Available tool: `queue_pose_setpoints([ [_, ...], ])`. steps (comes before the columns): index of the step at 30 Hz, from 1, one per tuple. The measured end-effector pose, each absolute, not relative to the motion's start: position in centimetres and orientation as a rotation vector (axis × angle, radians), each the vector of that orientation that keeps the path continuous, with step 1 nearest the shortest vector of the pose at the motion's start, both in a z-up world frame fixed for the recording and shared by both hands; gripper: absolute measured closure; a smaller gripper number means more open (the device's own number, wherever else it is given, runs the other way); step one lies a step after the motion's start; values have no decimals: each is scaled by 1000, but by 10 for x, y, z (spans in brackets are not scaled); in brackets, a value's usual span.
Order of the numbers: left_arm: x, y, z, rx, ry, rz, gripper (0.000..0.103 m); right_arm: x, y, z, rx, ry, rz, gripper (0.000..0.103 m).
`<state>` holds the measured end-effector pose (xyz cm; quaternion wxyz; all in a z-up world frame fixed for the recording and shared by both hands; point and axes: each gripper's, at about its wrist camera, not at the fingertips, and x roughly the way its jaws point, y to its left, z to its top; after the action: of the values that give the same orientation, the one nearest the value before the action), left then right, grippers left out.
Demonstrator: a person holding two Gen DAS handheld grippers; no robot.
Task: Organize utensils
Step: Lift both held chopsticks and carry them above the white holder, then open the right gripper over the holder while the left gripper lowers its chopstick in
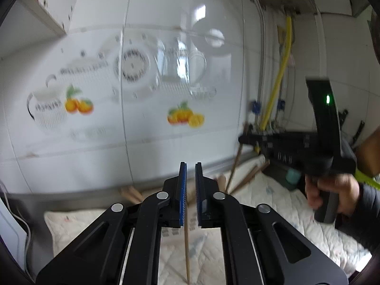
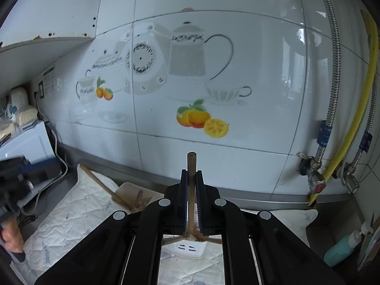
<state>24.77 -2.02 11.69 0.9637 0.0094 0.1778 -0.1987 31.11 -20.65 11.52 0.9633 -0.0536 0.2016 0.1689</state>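
Observation:
My left gripper is nearly shut, holding a thin wooden chopstick that hangs down between its blue pads over the white quilted mat. My right gripper is shut on a thicker wooden stick that stands upright between its pads and pokes above the fingertips. The right gripper also shows in the left wrist view, with wooden utensil handles near it. More wooden utensils lie in a beige tray at the mat's back left.
A tiled wall with teapot and orange decals stands close behind the counter. Pipes, valves and a yellow hose are at the right. A teal bottle stands at the right edge. A white holder with slots sits on the mat below the right gripper.

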Motion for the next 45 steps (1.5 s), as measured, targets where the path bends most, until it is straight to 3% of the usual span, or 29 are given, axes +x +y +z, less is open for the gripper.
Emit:
queue_pose_setpoints([
  [6, 257, -34, 73, 71, 471, -430, 93, 313, -208, 112, -111, 428, 338, 96],
  [10, 273, -43, 46, 98, 557, -434, 82, 312, -206, 110, -133, 429, 336, 94],
  [13, 286, -42, 31, 95, 604, -423, 81, 310, -206, 109, -140, 424, 338, 88],
  [18, 306, -40, 14, 92, 657, -403, 81, 309, -207, 108, -141, 415, 345, 88],
  [31, 341, -55, -2, 63, 760, -323, 87, 299, -202, 111, -172, 381, 352, 87],
  [38, 338, -61, 1, 91, 735, -309, 98, 292, -209, 114, -166, 370, 342, 81],
  [45, 323, -56, 11, 74, 669, -314, 98, 280, -213, 118, -163, 354, 340, 80],
])
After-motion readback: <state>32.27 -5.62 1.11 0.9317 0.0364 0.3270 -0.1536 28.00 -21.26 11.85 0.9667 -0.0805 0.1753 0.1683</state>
